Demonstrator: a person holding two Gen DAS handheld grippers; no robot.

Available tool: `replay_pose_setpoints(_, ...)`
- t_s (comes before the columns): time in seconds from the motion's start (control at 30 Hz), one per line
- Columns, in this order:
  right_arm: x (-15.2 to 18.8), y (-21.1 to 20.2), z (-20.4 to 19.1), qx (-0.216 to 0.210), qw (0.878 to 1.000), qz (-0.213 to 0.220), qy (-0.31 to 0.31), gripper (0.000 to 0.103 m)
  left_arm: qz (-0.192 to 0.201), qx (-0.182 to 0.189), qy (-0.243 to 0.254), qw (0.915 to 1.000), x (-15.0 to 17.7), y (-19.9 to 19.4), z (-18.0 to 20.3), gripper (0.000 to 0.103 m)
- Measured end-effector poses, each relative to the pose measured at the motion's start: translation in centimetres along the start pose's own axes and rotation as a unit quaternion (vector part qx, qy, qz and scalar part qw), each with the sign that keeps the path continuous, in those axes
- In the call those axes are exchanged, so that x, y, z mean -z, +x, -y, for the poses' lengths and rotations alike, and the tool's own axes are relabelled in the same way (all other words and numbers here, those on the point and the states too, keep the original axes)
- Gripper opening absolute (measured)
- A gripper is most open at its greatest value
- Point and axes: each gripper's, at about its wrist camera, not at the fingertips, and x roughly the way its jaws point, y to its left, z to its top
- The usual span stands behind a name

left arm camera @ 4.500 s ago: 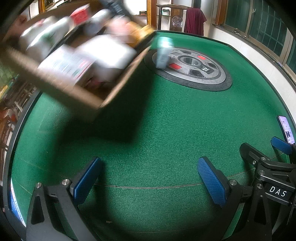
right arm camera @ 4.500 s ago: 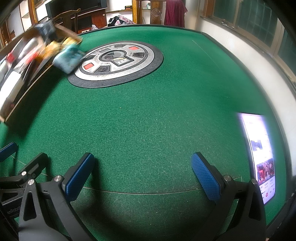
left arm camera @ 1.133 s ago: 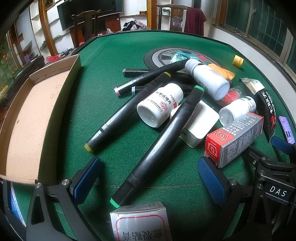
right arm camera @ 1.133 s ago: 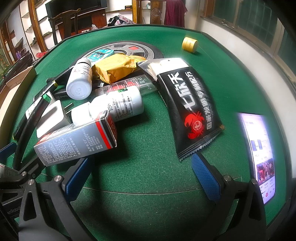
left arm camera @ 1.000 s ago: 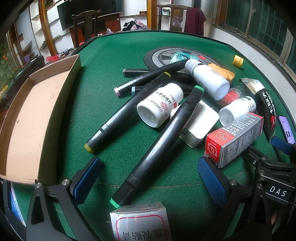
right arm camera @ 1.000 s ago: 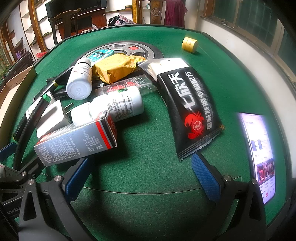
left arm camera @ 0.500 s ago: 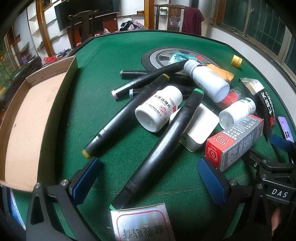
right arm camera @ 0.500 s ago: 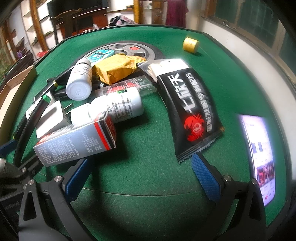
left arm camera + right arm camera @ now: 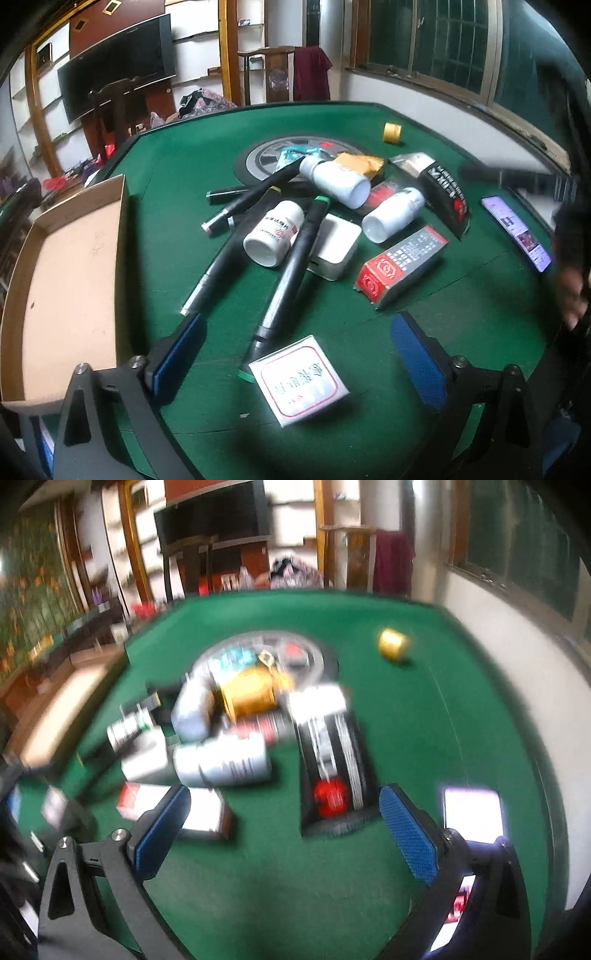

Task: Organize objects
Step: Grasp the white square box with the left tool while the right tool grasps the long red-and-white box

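Right view badly blurred, labels unreadable. Left gripper (image 9: pixel 295 354) jaws wide, closing slightly, empty; white box (image 9: pixel 299 380) between them, pile (image 9: pixel 314 221) ahead. Right gripper (image 9: pixel 284 834) jaws spread, empty, black pouch (image 9: pixel 332 760) just ahead.

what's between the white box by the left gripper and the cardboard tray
Nothing visible. The white box lies between the closing jaws of the left gripper, untouched; only bare green felt and that gripper's own finger separate it from the empty cardboard tray.

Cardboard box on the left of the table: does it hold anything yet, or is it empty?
Empty. The cardboard box shows only its bare brown floor; the bottles, markers and cartons all lie out on the green table.
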Motion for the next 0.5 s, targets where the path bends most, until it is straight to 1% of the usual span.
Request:
replay_pose_setpoints(0.07,-2.0,-0.4,-0.5,-0.011,1.0,0.015,0.015,0.102,-0.003,-0.01,0.001,0.9999,-0.3,-0.4,0.3,0.093)
replay_pose_setpoints(0.13,-3.8,0.2,-0.9,-0.031,0.999,0.036,0.019,0.102,-0.005,-0.019,0.004,0.9998,-0.4,-1.0,0.2,0.091)
replay_pose_setpoints(0.17,-4.6,0.4,-1.4,-0.044,0.998,0.046,0.018,0.102,-0.013,-0.018,0.006,0.9997,-0.4,-1.0,0.0,0.084)
replay_pose_setpoints(0.2,-4.7,0.7,-1.6,-0.06,0.996,0.056,0.021,0.102,-0.024,-0.018,0.01,0.9995,-0.2,-1.2,0.0,0.081)
replay_pose_setpoints(0.23,-4.5,1.0,-1.7,-0.074,0.995,0.062,0.023,0.102,-0.038,-0.023,0.009,0.999,0.1,-1.2,-0.1,0.079)
replay_pose_setpoints(0.27,-4.0,1.6,-1.6,-0.095,0.993,0.071,0.023,0.102,-0.043,-0.023,0.005,0.9988,0.3,-1.3,-0.2,0.079)
replay_pose_setpoints(0.3,-3.5,2.2,-1.5,-0.101,0.992,0.071,0.019,0.102,-0.048,-0.019,-0.002,0.9987,0.5,-1.3,-0.2,0.079)
replay_pose_setpoints(0.33,-3.3,2.3,-1.6,-0.093,0.994,0.058,0.018,0.102,-0.053,-0.012,-0.013,0.9984,0.7,-1.2,-0.2,0.079)
replay_pose_setpoints(0.37,-3.3,2.5,-1.5,-0.098,0.994,0.053,0.021,0.102,-0.055,-0.009,-0.02,0.9983,0.8,-1.2,-0.2,0.079)
replay_pose_setpoints(0.43,-3.3,2.0,-1.1,-0.12,0.99,0.06,0.035,0.102,-0.055,-0.006,-0.028,0.9981,1.1,-0.9,0.1,0.079)
replay_pose_setpoints(0.47,-3.3,1.9,-1.1,-0.123,0.99,0.061,0.037,0.102,-0.055,-0.007,-0.031,0.998,1.3,-0.7,0.3,0.078)
replay_pose_setpoints(0.5,-3.3,1.8,-1.1,-0.119,0.99,0.063,0.037,0.102,-0.057,-0.009,-0.036,0.9977,1.4,-0.5,0.4,0.072)
